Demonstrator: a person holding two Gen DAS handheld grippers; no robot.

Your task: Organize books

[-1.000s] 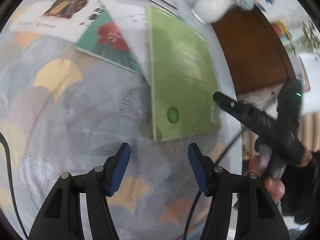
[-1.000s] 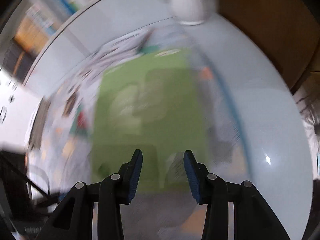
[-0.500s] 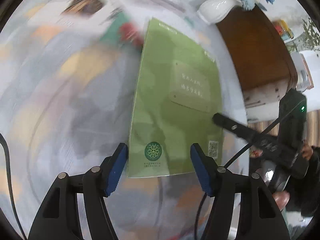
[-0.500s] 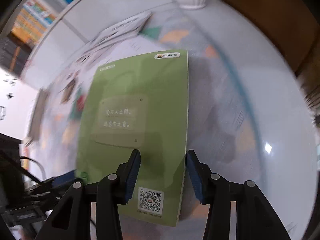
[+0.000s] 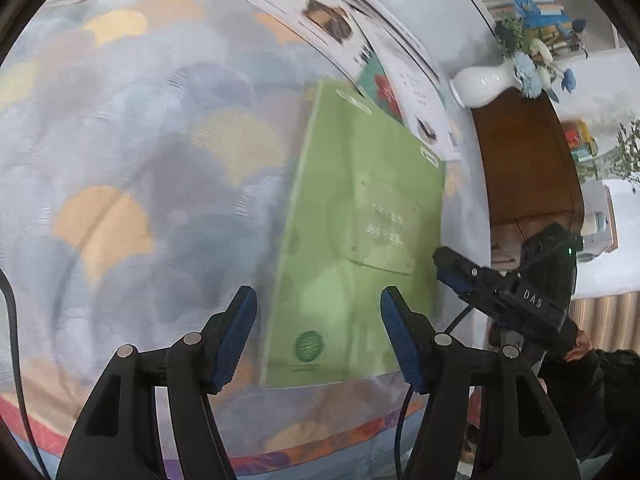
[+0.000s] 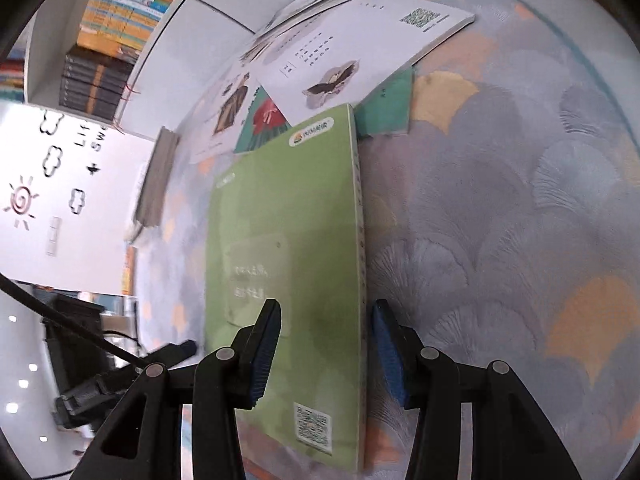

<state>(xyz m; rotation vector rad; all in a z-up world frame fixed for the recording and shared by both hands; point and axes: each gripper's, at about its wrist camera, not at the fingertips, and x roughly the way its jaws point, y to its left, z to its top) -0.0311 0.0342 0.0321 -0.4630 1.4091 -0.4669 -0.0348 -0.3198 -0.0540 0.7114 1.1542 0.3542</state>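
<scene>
The green book (image 6: 288,248) I was sorting lay flat, back cover up, on the patterned cloth, its far corner overlapping the scattered white and teal books (image 6: 360,52).

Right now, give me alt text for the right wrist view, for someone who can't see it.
The right tongs stand open astride the spine edge of a green book on a fan-patterned cloth, pads not pressing it. Beyond it lie overlapping white books and a teal one.
</scene>
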